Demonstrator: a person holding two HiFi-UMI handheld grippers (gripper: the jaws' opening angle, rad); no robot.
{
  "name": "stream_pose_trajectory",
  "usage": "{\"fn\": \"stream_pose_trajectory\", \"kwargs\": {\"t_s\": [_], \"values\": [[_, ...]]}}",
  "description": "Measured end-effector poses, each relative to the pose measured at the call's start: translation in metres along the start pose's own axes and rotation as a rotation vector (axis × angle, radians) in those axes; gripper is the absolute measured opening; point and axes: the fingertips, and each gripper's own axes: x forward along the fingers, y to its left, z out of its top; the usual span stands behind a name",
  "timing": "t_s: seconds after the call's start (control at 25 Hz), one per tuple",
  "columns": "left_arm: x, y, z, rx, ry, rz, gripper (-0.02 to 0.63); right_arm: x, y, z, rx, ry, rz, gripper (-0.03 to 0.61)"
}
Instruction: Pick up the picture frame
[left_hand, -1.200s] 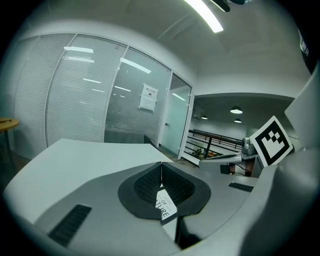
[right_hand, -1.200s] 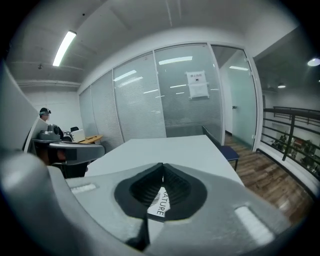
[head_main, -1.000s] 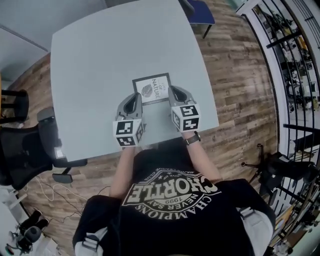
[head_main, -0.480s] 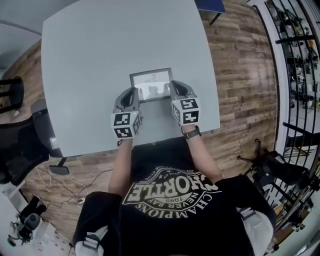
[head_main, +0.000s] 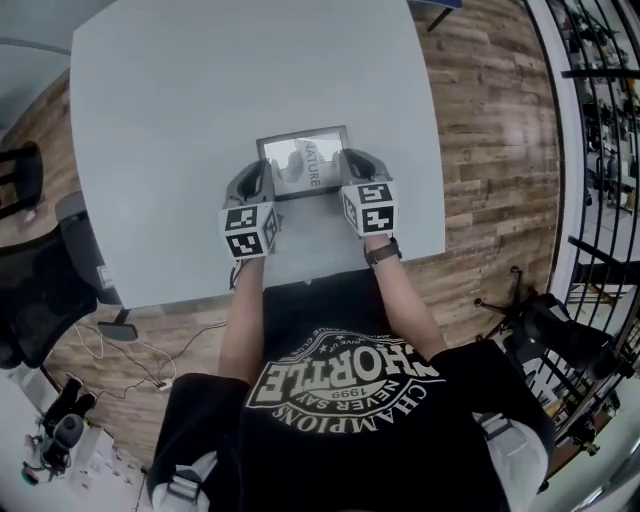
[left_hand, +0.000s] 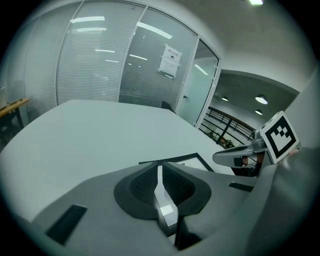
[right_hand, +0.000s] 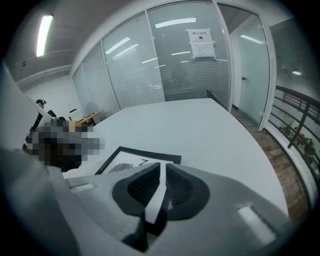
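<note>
We hold the left hand-held gripper (head_main: 262, 168) and right hand-held gripper (head_main: 351, 160) closed, empty, flanking the picture frame (head_main: 305, 160) toward the desk's (head_main: 190, 90) near edge.

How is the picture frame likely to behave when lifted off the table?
The picture frame looks thin and straight-edged, so probably stiff and light. It seems to lie flat on the table, so its low edge may be hard to get under. Glare on its face suggests glazing: likely slick and breakable if dropped.
</note>
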Motion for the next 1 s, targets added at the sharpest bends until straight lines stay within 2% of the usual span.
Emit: {"fn": "stream_pose_trajectory", "kwargs": {"t_s": [0.04, 0.08, 0.2, 0.36, 0.4, 0.6, 0.76, 0.88, 1.0], "values": [[0.004, 0.002, -0.004, -0.008, 0.013, -0.003, 0.014, 0.003, -0.002, -0.003, 0.001, 0.011, -0.002, 0.059], [0.007, 0.003, -0.007, -0.017, 0.025, -0.008, 0.026, 0.006, -0.003, -0.005, 0.001, 0.022, -0.005, 0.08], [0.014, 0.005, -0.018, -0.044, 0.06, -0.024, 0.079, 0.012, -0.007, -0.013, 0.003, 0.047, -0.014, 0.085], [0.019, 0.011, -0.035, -0.068, 0.133, -0.016, 0.192, 0.018, -0.01, -0.021, 0.03, 0.071, -0.014, 0.141], [0.02, 0.013, -0.039, -0.081, 0.145, -0.012, 0.201, 0.019, -0.01, -0.023, 0.041, 0.073, -0.014, 0.143], [0.023, 0.021, -0.048, -0.145, 0.158, 0.01, 0.204, 0.023, -0.013, -0.028, 0.051, 0.082, -0.022, 0.141], [0.023, 0.022, -0.048, -0.144, 0.16, 0.019, 0.201, 0.024, -0.014, -0.03, 0.096, 0.078, -0.017, 0.134], [0.023, 0.025, -0.049, -0.139, 0.166, 0.024, 0.14, 0.025, -0.014, -0.031, 0.144, 0.071, -0.01, 0.108], [0.025, 0.024, -0.05, -0.137, 0.172, 0.016, 0.107, 0.026, -0.016, -0.032, 0.178, 0.067, -0.014, 0.089]]}}
